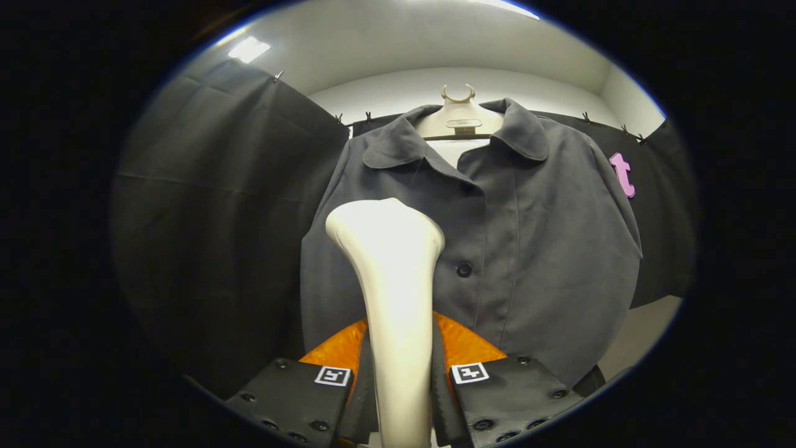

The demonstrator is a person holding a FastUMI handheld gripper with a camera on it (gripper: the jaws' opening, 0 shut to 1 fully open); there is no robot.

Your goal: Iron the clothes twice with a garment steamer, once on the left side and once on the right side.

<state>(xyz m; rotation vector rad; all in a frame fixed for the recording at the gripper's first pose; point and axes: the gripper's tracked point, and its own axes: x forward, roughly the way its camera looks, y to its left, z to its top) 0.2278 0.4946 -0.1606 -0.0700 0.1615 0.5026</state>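
black cloth wall (211, 205) behind | clips (278, 76) pinning its top edge | ceiling light (249, 48) lit

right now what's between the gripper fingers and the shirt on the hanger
The garment steamer: the gripper is shut on its handle, and its head rises in front of the dark shirt, seen in the gripper view.
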